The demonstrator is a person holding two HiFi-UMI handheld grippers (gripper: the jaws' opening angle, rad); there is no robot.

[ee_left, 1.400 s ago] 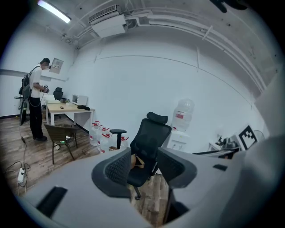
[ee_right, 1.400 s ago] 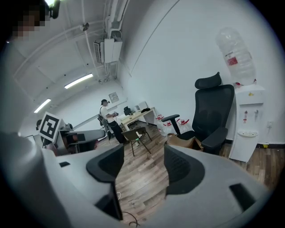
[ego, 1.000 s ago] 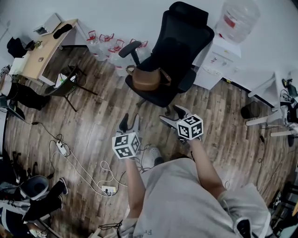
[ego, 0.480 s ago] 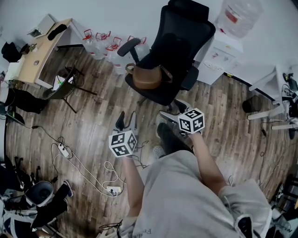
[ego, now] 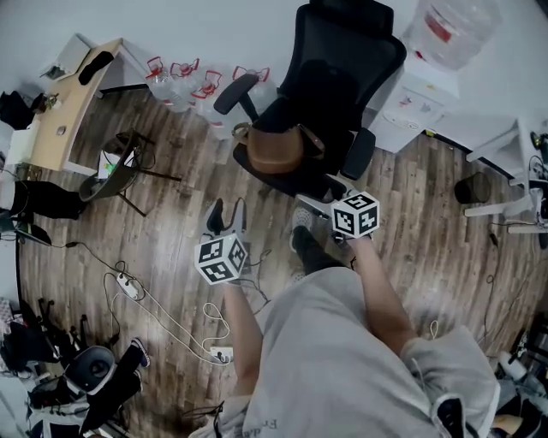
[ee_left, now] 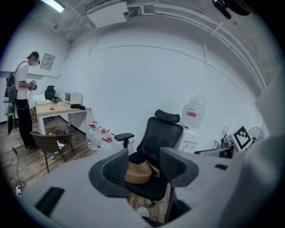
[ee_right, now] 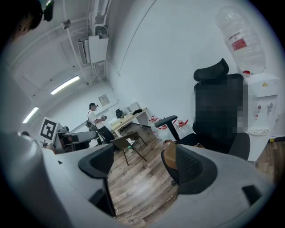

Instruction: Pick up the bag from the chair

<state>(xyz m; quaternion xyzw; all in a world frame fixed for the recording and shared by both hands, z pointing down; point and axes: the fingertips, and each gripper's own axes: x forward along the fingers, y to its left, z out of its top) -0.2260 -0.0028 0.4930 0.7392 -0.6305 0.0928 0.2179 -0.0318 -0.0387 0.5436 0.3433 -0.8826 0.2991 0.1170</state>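
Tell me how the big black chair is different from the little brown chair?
The black chair is taller, with a tall back and headrest; the brown chair is low, on thin legs. The black chair holds a brown bag; the brown chair holds none. The brown chair stands by the desk, the black chair by the wall. Both stand on the wood floor.

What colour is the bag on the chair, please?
Brown, a tan leather shade. The bag shows best in the left gripper view.
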